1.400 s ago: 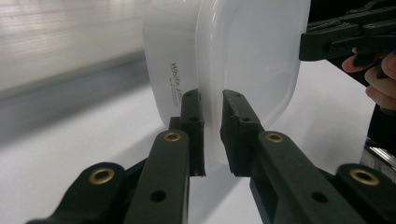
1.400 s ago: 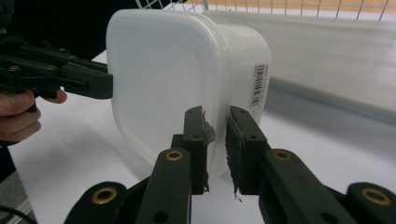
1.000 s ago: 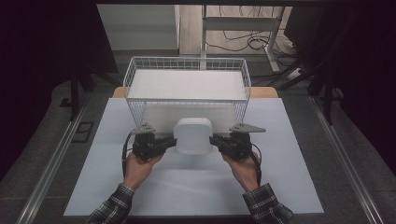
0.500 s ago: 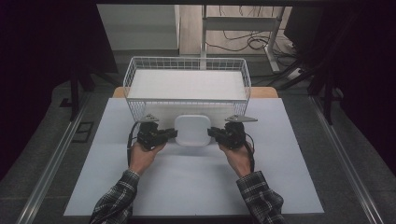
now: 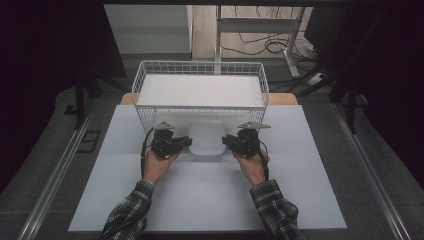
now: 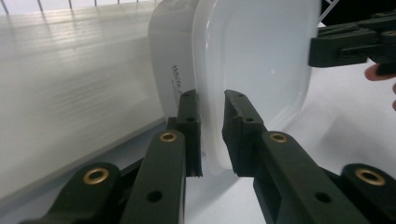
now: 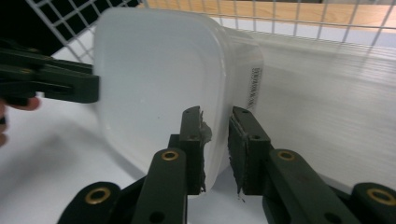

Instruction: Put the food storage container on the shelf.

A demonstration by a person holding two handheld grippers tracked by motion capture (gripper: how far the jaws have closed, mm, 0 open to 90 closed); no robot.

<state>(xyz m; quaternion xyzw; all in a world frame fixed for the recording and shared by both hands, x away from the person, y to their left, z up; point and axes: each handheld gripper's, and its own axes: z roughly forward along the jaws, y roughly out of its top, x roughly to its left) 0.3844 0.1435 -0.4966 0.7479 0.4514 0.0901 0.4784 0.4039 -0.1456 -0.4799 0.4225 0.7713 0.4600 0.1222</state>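
From the high view, we are seeing one white, square plastic tub with rounded corners [image 5: 207, 138], resting on the white table sheet [image 5: 210, 200] just in front of one white wire basket [image 5: 200, 90]. Our left gripper [image 5: 186, 143] and right gripper [image 5: 227, 141] are holding its two sides.

In the left gripper view, the jaws are pinching the tub's rim [image 6: 211, 116]; small grey print is too blurry to read.

In the right gripper view, the jaws are pinching the other rim [image 7: 217, 135]; they have just been opening a little.
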